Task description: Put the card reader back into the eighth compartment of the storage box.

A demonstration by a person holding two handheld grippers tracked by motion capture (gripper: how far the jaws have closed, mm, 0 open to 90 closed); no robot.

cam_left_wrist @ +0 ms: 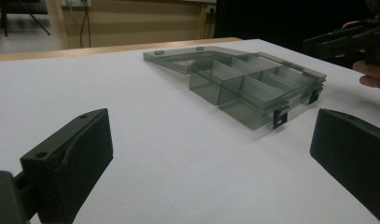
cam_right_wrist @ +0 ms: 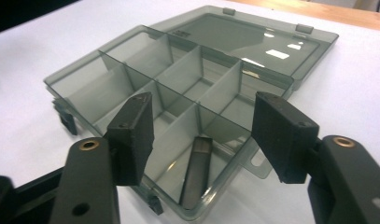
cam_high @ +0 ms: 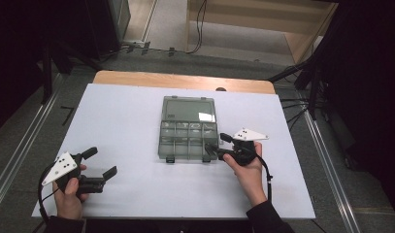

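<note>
A smoky clear organizer box (cam_high: 185, 156) lies open at the table's middle, its lid (cam_high: 188, 109) folded flat behind it. Dividers split the box (cam_right_wrist: 92, 53) into several compartments. A dark flat strip (cam_right_wrist: 197, 170) rests in the near corner compartment. My right gripper (cam_high: 217, 144) hovers at the box's front right corner. In its own view, the right gripper (cam_right_wrist: 204, 107) stands open above that compartment, and its pads touch nothing. My left gripper (cam_high: 102, 161) is open at the front left, well away from the box (cam_left_wrist: 241, 114), with bare table between its jaws (cam_left_wrist: 211, 126).
The white tabletop (cam_high: 127, 116) ends in a wooden strip (cam_high: 180, 80) at the far edge. Beyond it are floor, cables and dark stands. The right gripper (cam_left_wrist: 337, 39) and its hand show at the far right in the left gripper view.
</note>
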